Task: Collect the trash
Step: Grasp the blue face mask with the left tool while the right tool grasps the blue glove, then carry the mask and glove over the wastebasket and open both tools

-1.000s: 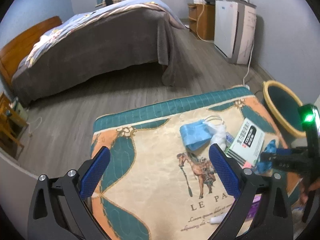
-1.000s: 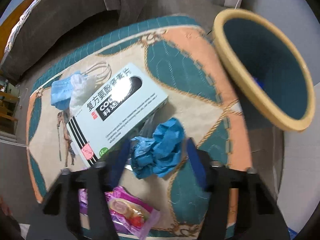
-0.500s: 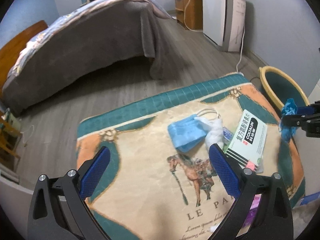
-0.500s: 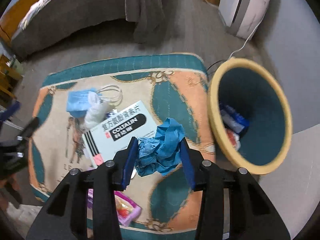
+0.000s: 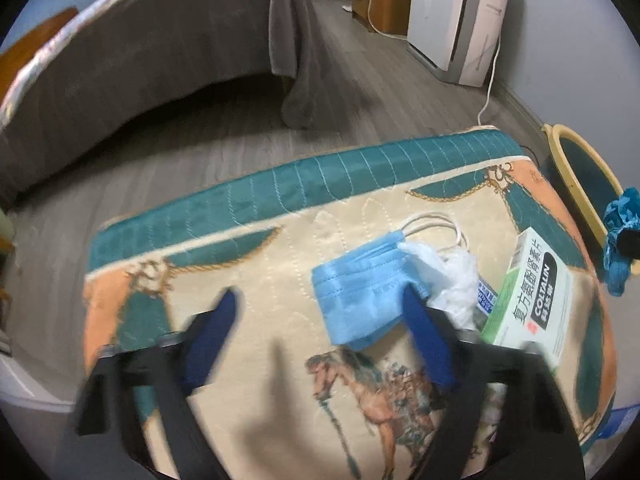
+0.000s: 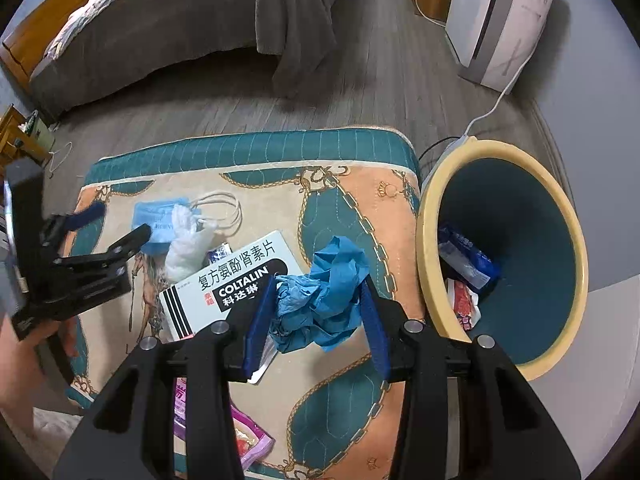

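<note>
A mat point(image 6: 352, 412) is lying on the floor point(image 6: 384, 92) in front of a bed point(image 6: 168, 28). A bin point(image 6: 430, 280) is standing just beside the mat's right edge, with wrappers point(image 6: 466, 264) lying in it. On the mat, a face mask point(image 5: 360, 292) is lying toward the back, a crumpled tissue point(image 5: 452, 276) is resting against its right side, and a medicine box point(image 5: 532, 300) is lying to the right of the tissue. A snack packet point(image 6: 244, 436) is lying near the mat's front edge. The right gripper point(image 6: 316, 312) is hanging over the mat beside the bin, with a wad of paper point(image 6: 320, 304) sitting between its fingers. The left gripper point(image 5: 320, 336) is hanging over the mask's left side, its jaws closing with the mask's edge between them.
</note>
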`<state>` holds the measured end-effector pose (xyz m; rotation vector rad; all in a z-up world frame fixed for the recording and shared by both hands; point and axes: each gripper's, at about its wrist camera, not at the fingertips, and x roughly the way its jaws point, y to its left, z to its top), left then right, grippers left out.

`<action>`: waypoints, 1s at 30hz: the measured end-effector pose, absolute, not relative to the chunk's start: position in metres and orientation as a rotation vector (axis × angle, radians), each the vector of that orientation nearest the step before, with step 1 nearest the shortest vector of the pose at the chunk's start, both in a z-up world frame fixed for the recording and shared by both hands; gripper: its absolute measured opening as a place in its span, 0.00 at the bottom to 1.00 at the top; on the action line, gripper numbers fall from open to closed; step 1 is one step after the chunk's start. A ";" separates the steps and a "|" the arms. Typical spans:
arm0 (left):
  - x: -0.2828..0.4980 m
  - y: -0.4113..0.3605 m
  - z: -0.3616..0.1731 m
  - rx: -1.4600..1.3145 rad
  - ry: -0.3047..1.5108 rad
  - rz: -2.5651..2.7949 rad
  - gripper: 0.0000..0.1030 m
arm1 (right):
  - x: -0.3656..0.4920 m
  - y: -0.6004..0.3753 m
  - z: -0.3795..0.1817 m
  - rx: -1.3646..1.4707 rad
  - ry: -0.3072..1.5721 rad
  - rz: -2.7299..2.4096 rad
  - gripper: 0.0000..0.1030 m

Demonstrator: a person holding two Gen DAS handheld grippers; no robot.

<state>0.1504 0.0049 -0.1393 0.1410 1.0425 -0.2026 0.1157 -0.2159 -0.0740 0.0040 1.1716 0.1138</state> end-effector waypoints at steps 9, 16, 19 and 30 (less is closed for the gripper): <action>0.146 -0.004 -0.142 0.145 1.031 -0.264 0.25 | 0.116 -0.213 -0.073 -0.005 1.173 0.129 0.41; 0.137 0.001 -0.109 0.144 0.941 -0.223 0.23 | 0.116 -0.210 -0.066 -0.007 1.150 0.136 0.41; 0.134 0.012 -0.087 0.105 0.896 -0.187 0.23 | 0.116 -0.211 -0.062 0.001 1.138 0.134 0.41; 0.098 0.017 -0.010 0.106 0.745 -0.176 0.23 | 0.114 -0.207 -0.044 0.008 1.089 0.150 0.41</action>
